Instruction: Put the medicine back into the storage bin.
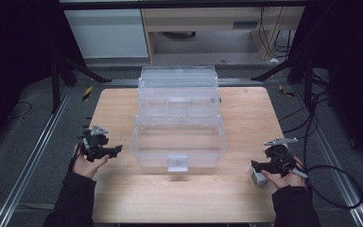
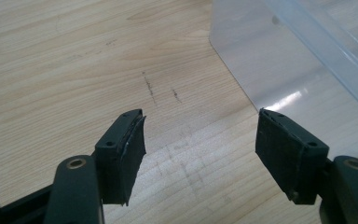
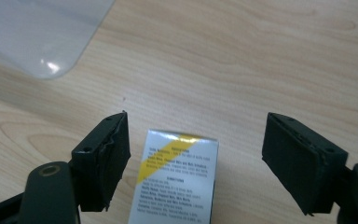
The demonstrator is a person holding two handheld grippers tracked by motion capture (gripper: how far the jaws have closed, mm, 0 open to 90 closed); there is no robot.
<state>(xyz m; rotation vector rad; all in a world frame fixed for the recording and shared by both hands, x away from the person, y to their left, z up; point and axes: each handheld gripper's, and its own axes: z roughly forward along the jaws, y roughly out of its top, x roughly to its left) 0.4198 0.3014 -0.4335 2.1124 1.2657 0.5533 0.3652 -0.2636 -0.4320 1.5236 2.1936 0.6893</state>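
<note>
On the light wooden table (image 1: 123, 198) stands a large clear plastic storage box (image 1: 178, 137) with stepped tiers that are folded open, and with a pale latch on its front wall. The box is in the middle of the table, between the two hands of the person.

The right gripper (image 1: 260, 166) is held low at the right front part of the table, well apart from the clear box. In the right gripper view, the jaws of the right gripper (image 3: 196, 158) stand wide apart. Between them lies a small white cardboard box with a yellow diagonal stripe and fine black print (image 3: 177, 179). This small box lies flat on the wood, closer to the left jaw than to the right one, and neither jaw touches it. In the high view the small box (image 1: 257, 177) shows as a pale block just under the tips of the right gripper. A rounded corner of the clear box shows at the top left of the right gripper view.

The left gripper (image 1: 116, 150) is held over the left side of the table, just beside the left wall of the clear box. In the left gripper view its jaws (image 2: 200, 154) are also apart, with only bare wood between them. The wall of the clear box (image 2: 298, 60) stands ahead on the right.
</note>
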